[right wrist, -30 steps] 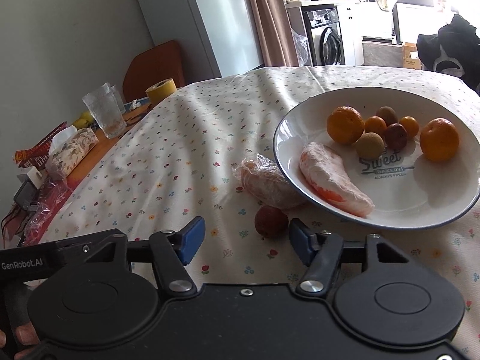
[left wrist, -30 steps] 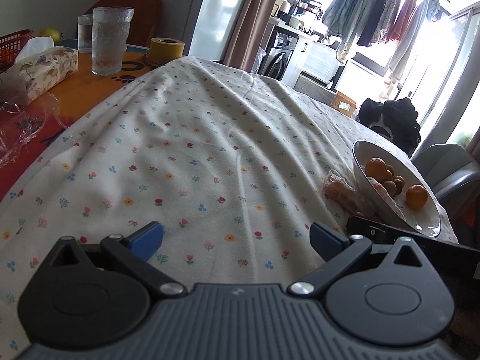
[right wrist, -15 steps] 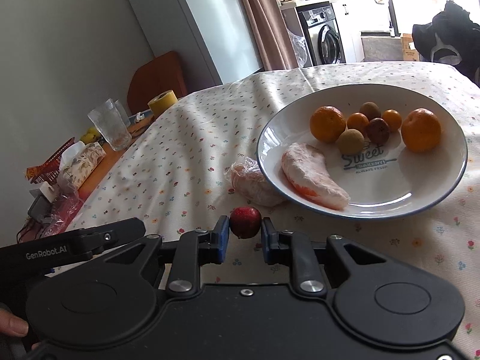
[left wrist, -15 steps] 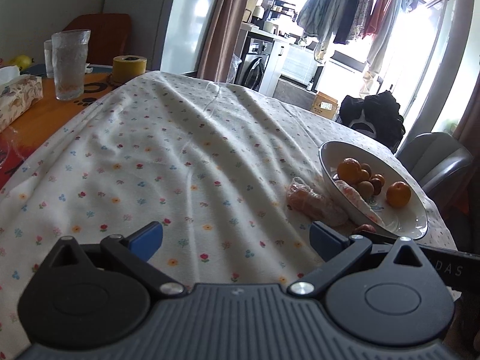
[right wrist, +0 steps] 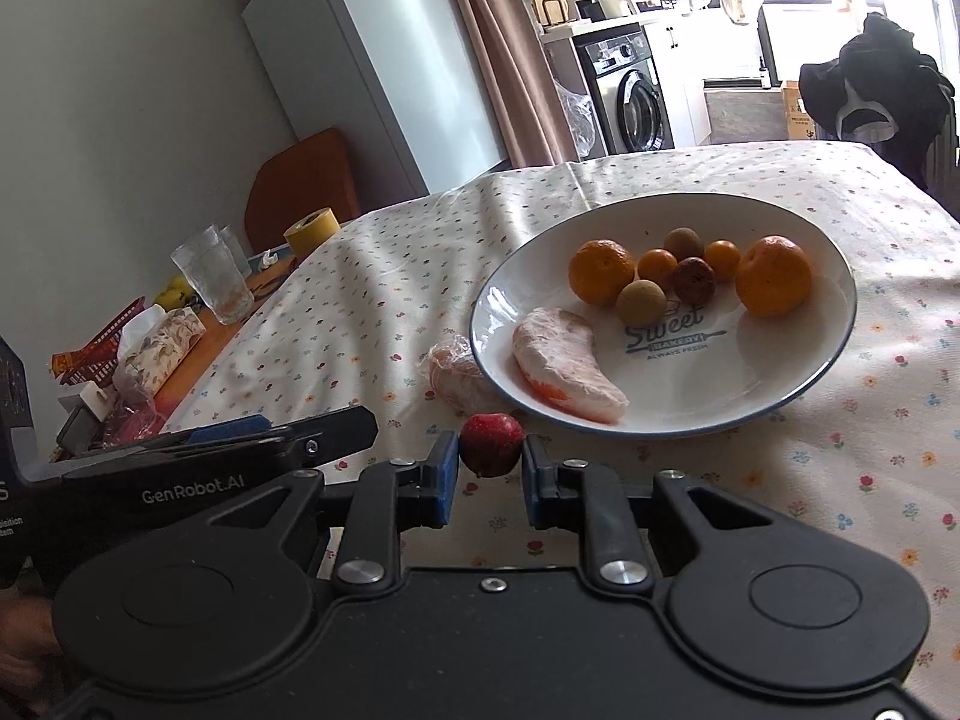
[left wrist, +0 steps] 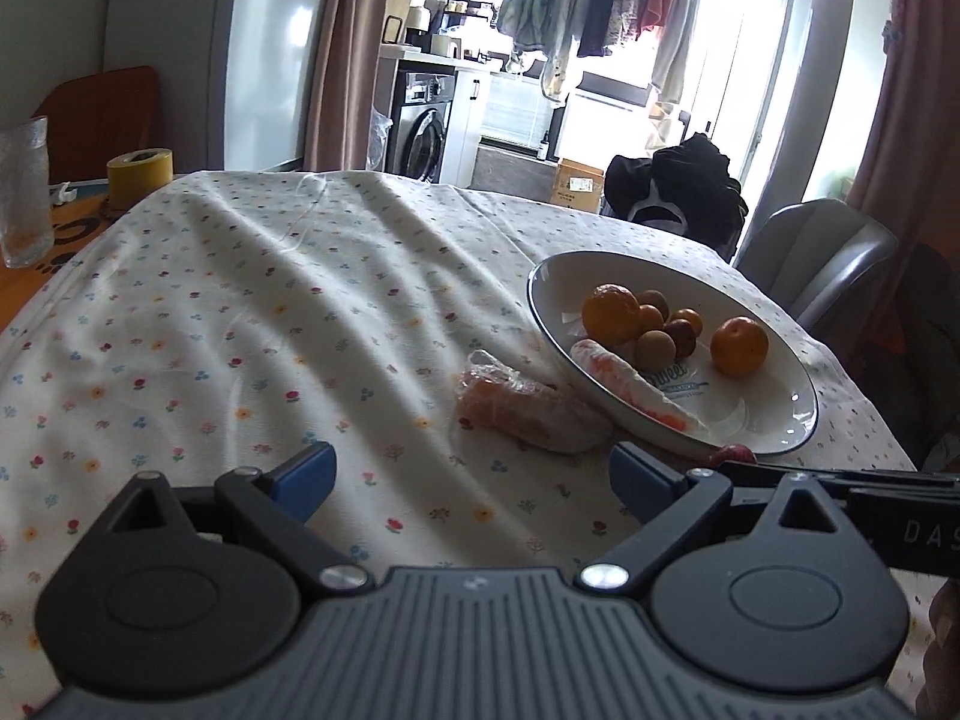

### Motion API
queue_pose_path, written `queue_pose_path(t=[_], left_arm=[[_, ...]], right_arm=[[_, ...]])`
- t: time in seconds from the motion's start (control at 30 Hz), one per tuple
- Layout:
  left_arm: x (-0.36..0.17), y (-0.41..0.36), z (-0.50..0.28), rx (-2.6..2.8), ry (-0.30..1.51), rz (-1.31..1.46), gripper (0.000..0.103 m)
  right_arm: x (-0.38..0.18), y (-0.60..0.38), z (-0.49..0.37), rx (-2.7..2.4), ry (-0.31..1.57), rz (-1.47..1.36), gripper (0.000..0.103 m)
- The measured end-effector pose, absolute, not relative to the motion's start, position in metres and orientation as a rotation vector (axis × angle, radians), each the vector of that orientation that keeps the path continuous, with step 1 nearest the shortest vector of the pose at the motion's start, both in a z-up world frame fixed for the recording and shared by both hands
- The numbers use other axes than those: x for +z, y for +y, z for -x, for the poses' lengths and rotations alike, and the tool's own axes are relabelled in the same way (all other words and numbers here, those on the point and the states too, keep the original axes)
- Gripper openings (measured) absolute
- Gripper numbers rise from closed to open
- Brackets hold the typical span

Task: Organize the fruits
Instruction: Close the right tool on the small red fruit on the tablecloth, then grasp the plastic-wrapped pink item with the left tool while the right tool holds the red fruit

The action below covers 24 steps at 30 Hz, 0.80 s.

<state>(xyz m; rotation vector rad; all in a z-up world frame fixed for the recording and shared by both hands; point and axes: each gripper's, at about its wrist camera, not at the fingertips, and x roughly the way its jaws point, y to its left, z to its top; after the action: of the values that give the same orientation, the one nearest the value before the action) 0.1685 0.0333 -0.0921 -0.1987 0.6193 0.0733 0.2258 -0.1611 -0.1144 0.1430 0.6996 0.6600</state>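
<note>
A white plate (right wrist: 798, 387) (left wrist: 780, 432) on the flowered cloth holds two oranges, several small round fruits and a wrapped orange piece (right wrist: 567, 375). My right gripper (right wrist: 491, 468) is shut on a small red fruit (right wrist: 491, 443), held just above the cloth before the plate's near rim. A second wrapped fruit (left wrist: 528, 411) (right wrist: 459, 381) lies on the cloth against the plate's left side. My left gripper (left wrist: 474, 480) hovers before that wrapped fruit with nothing between its fingers, its jaws wide and starting to close. In the left wrist view the red fruit (left wrist: 732, 455) peeks out at the right gripper's tip.
At the table's left end stand a drinking glass (right wrist: 213, 282), a yellow tape roll (left wrist: 141, 171), a tissue pack (right wrist: 159, 348) and a red basket (right wrist: 102, 354). A grey chair (left wrist: 834, 258) with dark clothing (left wrist: 684, 186) stands behind the plate.
My right gripper closed on the red fruit and lifted it toward the plate. The left gripper swung to the right, bringing the plate and the wrapped fruit nearer the middle of its view.
</note>
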Motion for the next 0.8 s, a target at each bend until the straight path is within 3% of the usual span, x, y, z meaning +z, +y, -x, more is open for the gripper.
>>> queue_pose_path(t=[0.37,0.8], left_arm=[[-0.108,0.018,-0.203,0.035,0.676,0.116,0.091],[-0.111,0.005,-0.222,0.072,0.667,0.027,0.091]], right_arm=[[-0.117,-0.193,-0.226,0.594,0.692,-0.158,0.021],[-0.121,-0.228,-0.233,0.525,0.683,-0.198,0.021]])
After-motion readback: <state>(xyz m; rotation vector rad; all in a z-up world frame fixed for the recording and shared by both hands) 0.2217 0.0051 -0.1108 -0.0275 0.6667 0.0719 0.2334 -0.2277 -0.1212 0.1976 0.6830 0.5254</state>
